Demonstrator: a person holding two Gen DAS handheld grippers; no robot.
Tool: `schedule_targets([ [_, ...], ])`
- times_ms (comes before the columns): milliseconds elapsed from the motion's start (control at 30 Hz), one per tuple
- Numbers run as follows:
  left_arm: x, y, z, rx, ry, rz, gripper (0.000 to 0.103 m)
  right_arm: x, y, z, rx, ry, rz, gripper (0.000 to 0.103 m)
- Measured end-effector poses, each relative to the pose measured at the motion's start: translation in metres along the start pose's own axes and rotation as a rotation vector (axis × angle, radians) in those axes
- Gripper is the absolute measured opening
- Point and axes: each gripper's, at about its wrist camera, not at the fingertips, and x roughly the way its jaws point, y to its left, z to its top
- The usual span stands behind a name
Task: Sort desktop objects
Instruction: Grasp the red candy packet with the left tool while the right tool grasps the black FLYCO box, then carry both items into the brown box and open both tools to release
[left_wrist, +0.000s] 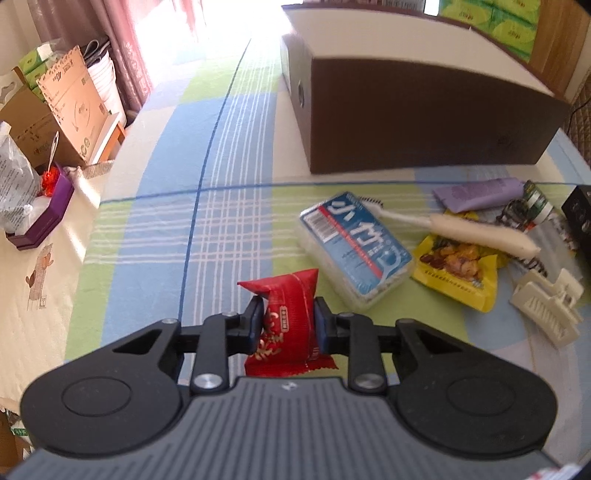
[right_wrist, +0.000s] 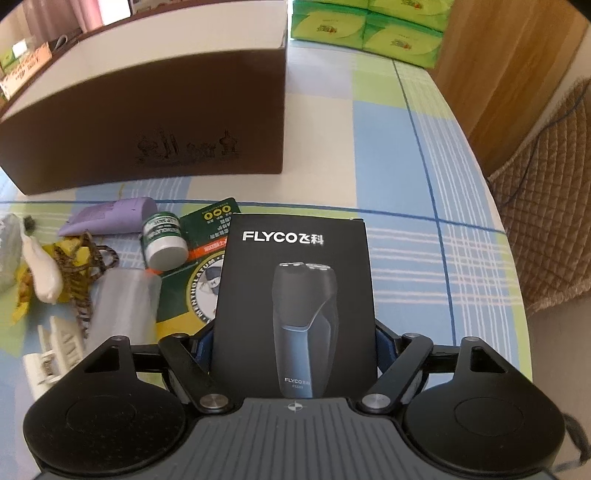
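In the left wrist view my left gripper is shut on a red snack packet, which stands upright between the blue pads just above the checked tablecloth. In the right wrist view my right gripper holds a black FLYCO shaver box, with a blue pad against each long side. A large brown storage box with a pale inside stands behind both grippers. Between it and the grippers lie a blue floss box, a white brush, a yellow snack pack and a purple tube.
A white hair clip, a green-and-white jar and a green card lie in the pile. Green tissue packs stand at the back right. The table edge runs down the left, with cartons beyond it. A quilted chair stands off the right edge.
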Motion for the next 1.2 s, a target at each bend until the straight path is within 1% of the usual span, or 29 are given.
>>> schedule_targets([
  [167, -0.021, -0.003, 0.013, 0.015, -0.063, -0.022, 0.023, -0.022, -0.002, 0.005, 0.021, -0.026, 0.026, 0.076],
  [333, -0.038, -0.009, 0.041, 0.026, -0.138, -0.046, 0.023, -0.044, 0.001, 0.023, 0.033, -0.079, 0.061, 0.076],
  [433, -0.047, -0.014, 0.062, 0.038, -0.193, -0.07, 0.023, -0.055, 0.006, 0.04, 0.033, -0.115, 0.094, 0.076],
  [533, -0.049, -0.021, 0.088, 0.029, -0.237, -0.112, 0.023, -0.062, 0.013, 0.06, 0.022, -0.15, 0.125, 0.076],
  [700, -0.042, -0.038, 0.135, 0.035, -0.277, -0.144, 0.023, -0.07, 0.031, 0.104, -0.017, -0.223, 0.162, 0.076],
  [800, -0.029, -0.046, 0.163, 0.036, -0.28, -0.151, 0.023, -0.068, 0.046, 0.133, -0.043, -0.263, 0.165, 0.076],
  [933, -0.009, -0.054, 0.19, 0.033, -0.264, -0.139, 0.024, -0.054, 0.058, 0.167, -0.045, -0.273, 0.185, 0.076],
  [1067, 0.022, -0.058, 0.21, 0.018, -0.217, -0.122, 0.024, -0.028, 0.072, 0.193, -0.064, -0.249, 0.165, 0.076],
  [1200, 0.057, -0.063, 0.22, 0.013, -0.136, -0.1, 0.024, 0.003, 0.076, 0.202, -0.076, -0.203, 0.141, 0.076],
])
